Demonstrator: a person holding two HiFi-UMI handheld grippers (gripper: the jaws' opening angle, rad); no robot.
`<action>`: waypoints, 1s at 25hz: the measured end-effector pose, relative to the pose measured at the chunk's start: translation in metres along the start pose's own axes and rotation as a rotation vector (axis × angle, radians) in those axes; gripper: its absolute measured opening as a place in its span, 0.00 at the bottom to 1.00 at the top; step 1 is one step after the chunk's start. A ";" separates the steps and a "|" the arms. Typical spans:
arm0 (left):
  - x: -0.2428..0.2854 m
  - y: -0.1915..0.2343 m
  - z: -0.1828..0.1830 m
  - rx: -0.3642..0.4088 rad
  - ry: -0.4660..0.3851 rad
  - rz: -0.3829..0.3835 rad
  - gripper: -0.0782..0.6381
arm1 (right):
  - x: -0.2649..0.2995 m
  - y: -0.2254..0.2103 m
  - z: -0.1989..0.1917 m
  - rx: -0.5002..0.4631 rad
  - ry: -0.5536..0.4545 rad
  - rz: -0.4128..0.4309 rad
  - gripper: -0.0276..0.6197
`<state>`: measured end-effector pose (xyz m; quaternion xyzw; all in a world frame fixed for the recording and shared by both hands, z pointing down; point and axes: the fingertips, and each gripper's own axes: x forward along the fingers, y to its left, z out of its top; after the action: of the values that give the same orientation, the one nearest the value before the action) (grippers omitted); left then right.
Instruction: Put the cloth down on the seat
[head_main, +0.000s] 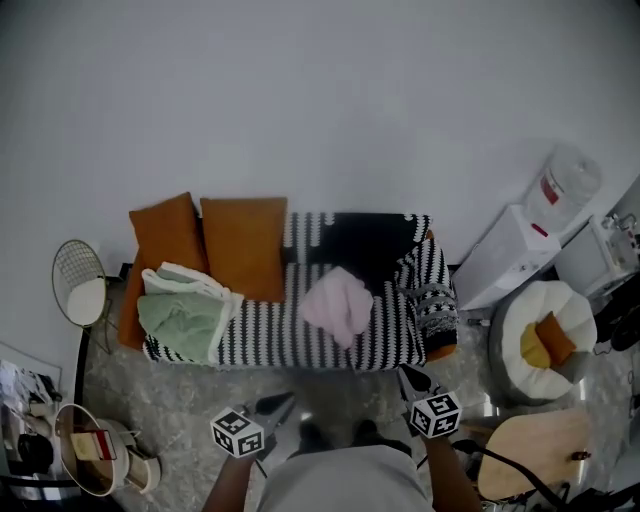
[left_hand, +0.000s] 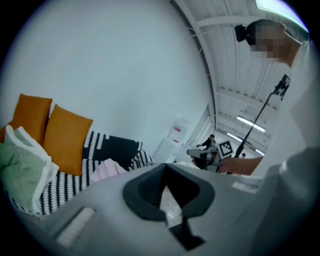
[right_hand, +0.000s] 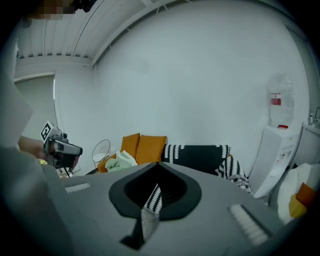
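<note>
A crumpled pink cloth (head_main: 340, 303) lies on the middle of the black-and-white striped sofa seat (head_main: 270, 338). It also shows in the left gripper view as a pink cloth (left_hand: 107, 170) on the stripes. Both grippers are well back from the sofa, close to the person's body at the bottom of the head view. My left gripper (head_main: 290, 399) has its jaws together and nothing in them; in its own view the left gripper (left_hand: 167, 192) shows only a thin slit. My right gripper (head_main: 404, 371) is likewise shut and empty, as the right gripper (right_hand: 152, 192) shows in its own view.
A green and white blanket (head_main: 180, 315) lies on the sofa's left end below two orange cushions (head_main: 245, 245). A water dispenser (head_main: 520, 250) and a round white chair (head_main: 545, 340) stand to the right, a wooden stool (head_main: 530, 450) near me. A wire side table (head_main: 85, 285) stands left.
</note>
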<state>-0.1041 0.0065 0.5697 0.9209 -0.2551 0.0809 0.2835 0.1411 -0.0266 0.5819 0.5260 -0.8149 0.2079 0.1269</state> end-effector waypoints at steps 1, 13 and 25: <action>0.004 -0.004 0.000 -0.001 -0.004 0.004 0.10 | -0.004 -0.003 0.001 0.003 -0.005 0.007 0.05; 0.048 -0.051 0.004 -0.031 -0.049 0.048 0.10 | -0.044 -0.034 0.011 -0.041 0.000 0.108 0.05; 0.059 -0.054 0.014 -0.016 -0.051 0.054 0.10 | -0.047 -0.049 0.017 -0.048 -0.002 0.118 0.05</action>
<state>-0.0254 0.0119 0.5496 0.9131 -0.2878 0.0631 0.2818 0.2055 -0.0149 0.5570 0.4743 -0.8492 0.1950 0.1260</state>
